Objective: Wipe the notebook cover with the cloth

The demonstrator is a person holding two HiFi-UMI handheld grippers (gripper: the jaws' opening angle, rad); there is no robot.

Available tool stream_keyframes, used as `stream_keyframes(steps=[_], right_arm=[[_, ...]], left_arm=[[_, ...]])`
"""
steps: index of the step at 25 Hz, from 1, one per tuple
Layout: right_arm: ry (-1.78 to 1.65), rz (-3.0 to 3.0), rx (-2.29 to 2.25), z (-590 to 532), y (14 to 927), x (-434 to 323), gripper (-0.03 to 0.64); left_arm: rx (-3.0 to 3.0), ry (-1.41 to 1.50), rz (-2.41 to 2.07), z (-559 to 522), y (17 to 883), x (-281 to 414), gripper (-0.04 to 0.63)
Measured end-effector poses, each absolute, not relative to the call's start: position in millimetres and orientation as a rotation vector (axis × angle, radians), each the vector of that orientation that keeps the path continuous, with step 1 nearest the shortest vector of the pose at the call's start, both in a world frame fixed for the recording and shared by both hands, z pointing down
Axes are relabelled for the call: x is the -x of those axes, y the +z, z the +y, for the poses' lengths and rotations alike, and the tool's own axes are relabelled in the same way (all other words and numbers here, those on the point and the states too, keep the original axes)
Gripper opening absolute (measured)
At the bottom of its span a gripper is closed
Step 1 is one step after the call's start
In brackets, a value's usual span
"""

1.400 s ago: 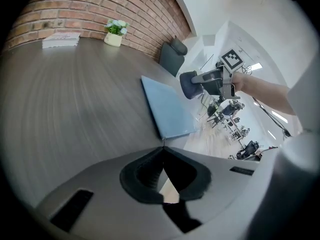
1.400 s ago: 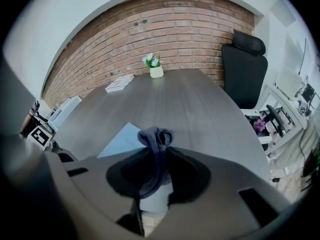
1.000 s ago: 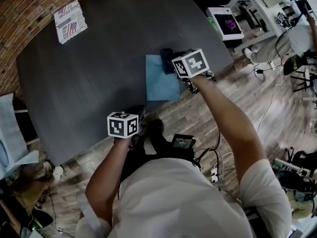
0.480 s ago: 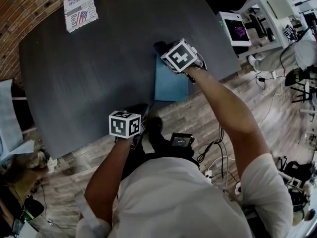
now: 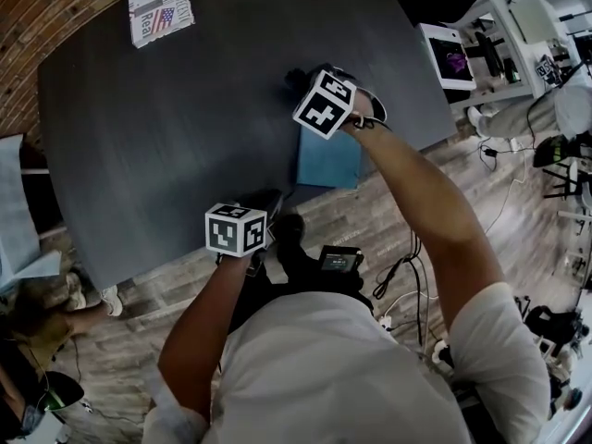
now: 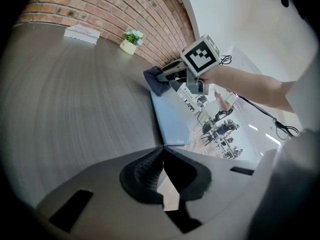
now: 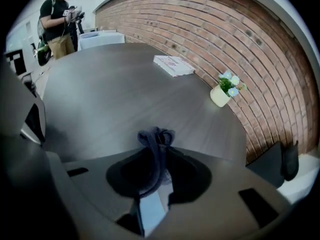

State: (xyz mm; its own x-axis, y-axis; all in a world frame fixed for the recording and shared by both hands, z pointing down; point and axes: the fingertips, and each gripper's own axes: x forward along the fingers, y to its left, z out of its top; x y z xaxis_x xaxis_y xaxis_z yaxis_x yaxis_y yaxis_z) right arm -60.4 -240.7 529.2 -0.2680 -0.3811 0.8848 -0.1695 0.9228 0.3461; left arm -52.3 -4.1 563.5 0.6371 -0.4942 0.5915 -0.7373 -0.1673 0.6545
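White short-sleeved T-shirt [image 5: 351,368], grey left tool [image 6: 161,151] and right tool [image 7: 156,156] — dark ribbed pads [image 6: 137,171], black-and-white marker cubes [image 5: 235,229]

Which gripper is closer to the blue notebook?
Right. The right gripper holds the cloth at the notebook's far end; the left gripper is at the table's near edge, clear of it.

Seen from my head, the dark table [image 5: 166,128] sits in dim, even light, a faint sheen across its top. My claw cameras bow the table into a fisheye curve with black corners, and its near surface smears with motion blur.
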Motion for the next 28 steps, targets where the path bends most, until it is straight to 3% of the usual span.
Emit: stream_keyframes(steps=[28], right_arm=[[-0.230, -1.826, -0.225, -153, 558, 65, 0.097]], left_arm=[[-1.839, 0.257, -0.979, 9, 554, 52, 0.009]])
